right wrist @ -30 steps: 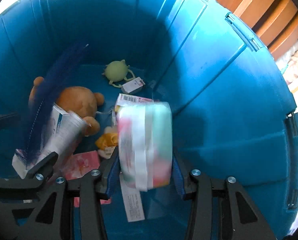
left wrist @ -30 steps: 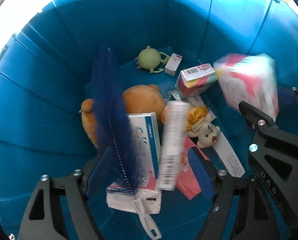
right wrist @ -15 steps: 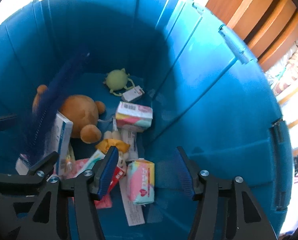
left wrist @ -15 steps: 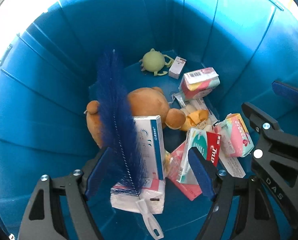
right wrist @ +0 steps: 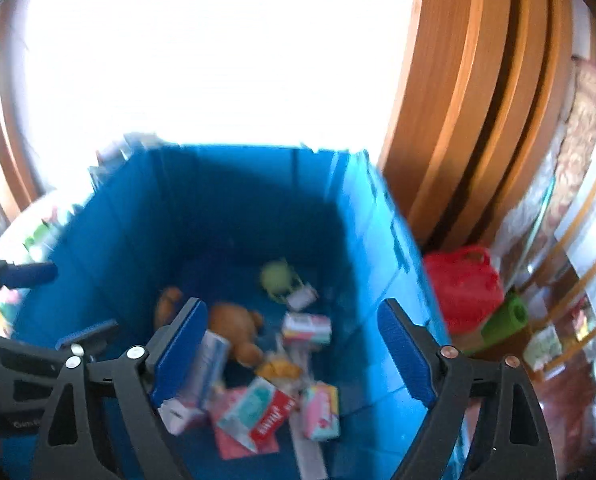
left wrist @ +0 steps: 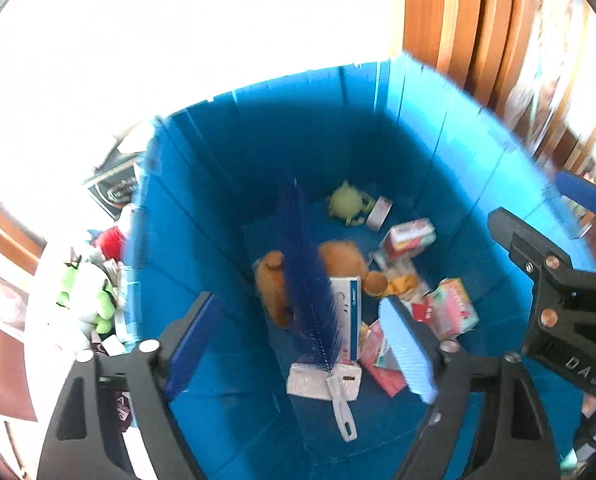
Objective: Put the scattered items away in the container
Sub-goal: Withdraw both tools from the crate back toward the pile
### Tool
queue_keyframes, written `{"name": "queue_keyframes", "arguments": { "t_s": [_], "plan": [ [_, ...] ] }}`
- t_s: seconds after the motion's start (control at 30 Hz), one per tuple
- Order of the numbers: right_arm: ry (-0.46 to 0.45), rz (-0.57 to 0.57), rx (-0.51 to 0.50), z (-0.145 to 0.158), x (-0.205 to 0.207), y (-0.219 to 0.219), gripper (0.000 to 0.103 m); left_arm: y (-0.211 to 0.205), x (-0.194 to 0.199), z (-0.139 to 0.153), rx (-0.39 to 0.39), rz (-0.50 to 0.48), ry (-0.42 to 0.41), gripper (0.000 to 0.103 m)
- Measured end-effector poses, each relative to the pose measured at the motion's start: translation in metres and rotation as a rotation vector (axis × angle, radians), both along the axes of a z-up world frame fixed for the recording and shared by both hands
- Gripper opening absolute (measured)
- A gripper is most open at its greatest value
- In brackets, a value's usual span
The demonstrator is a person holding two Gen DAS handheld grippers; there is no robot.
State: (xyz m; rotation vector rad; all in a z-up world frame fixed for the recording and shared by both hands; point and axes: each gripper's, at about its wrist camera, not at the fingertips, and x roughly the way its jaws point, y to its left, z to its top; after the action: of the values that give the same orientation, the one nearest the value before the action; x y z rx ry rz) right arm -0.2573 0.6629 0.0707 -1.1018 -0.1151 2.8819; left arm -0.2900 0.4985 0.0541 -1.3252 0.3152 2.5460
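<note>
The blue bin (left wrist: 201, 240) stands below both grippers. On its floor lie a blue bristle brush (left wrist: 310, 280) with a white handle, a brown teddy (left wrist: 273, 288), a green toy (left wrist: 348, 202), a white and blue box (left wrist: 348, 312), and a pink tissue pack (left wrist: 452, 308). My left gripper (left wrist: 298, 308) hangs above the bin, its jaws opening with nothing between them. My right gripper (right wrist: 291, 316) is also above the bin, jaws opening and holding nothing. Under it lie the tissue pack (right wrist: 322, 410) and a red, white and green pack (right wrist: 257, 412).
Outside the bin's left wall sit green and white plush toys (left wrist: 85, 292), a red toy (left wrist: 109, 240) and a dark box (left wrist: 117, 192). To the bin's right are a red container (right wrist: 464, 284) and a green roll (right wrist: 506, 318). A wooden frame (right wrist: 458, 100) rises behind.
Both grippers rose out of the bin and spread their jaws wider. The right let go of the tissue pack, which now lies on the bin floor beside the red and white pack.
</note>
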Motion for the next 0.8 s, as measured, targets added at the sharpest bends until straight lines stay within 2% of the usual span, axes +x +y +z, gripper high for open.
{"name": "queue_keyframes", "arguments": {
  "t_s": [0.07,0.17,0.3,0.37,0.4,0.53,0.73,0.8],
  "plan": [
    [0.059,0.01,-0.006,0.023,0.016,-0.014,0.102,-0.021,0.015,0.023,0.042,0.003,0.05,0.09],
    [0.139,0.033,-0.028,0.053,0.041,-0.04,0.103,-0.058,0.037,0.052,0.094,0.012,0.118,0.09],
    [0.223,0.054,-0.058,0.082,0.072,-0.084,0.103,-0.116,0.061,0.077,0.146,0.062,0.188,0.091],
    [0.25,0.073,-0.066,0.09,0.087,-0.111,0.103,-0.149,0.073,0.081,0.145,0.094,0.233,0.099],
    [0.261,0.084,-0.067,0.093,0.093,-0.126,0.103,-0.164,0.079,0.082,0.142,0.107,0.254,0.103],
    [0.273,0.12,-0.097,0.088,0.114,-0.189,0.103,-0.238,0.102,0.074,0.122,0.154,0.289,0.103],
    [0.255,0.155,-0.183,0.056,0.135,-0.279,0.103,-0.347,0.129,0.042,0.058,0.232,0.325,0.103],
    [0.233,0.164,-0.195,0.04,0.138,-0.308,0.103,-0.378,0.133,0.024,0.041,0.257,0.31,0.103]
  ]
}}
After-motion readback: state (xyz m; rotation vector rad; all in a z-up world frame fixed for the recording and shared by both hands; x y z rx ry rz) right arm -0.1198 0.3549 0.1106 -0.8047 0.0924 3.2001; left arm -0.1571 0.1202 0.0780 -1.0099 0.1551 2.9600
